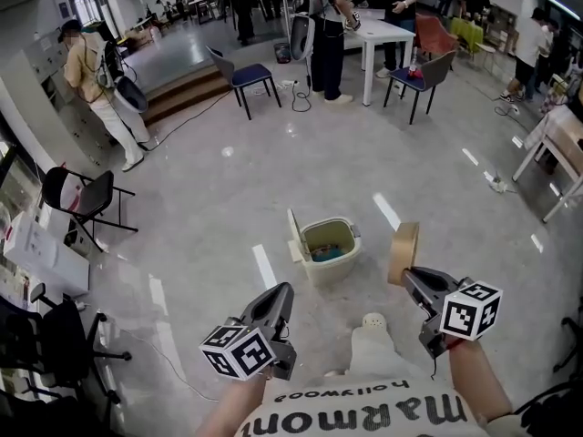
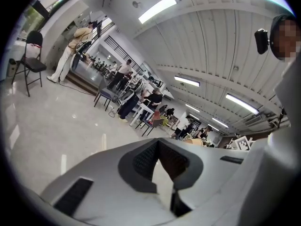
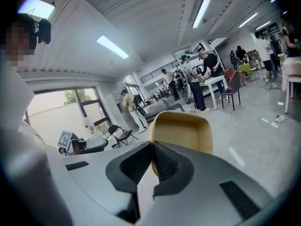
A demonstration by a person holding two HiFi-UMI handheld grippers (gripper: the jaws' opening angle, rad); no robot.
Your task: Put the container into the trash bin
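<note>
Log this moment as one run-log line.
right gripper: shut on tan rounded-square container | left gripper: shut, empty | beige open-lidded trash bin: ahead, container not inside

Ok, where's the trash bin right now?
In the head view the trash bin sits near the centre, straight ahead of the person, just left of the container gripped in the right claw.

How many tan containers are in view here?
1. The tan container is clamped in the right gripper's jaws, just right of the open trash bin. The bin's contents could hide others.
</note>
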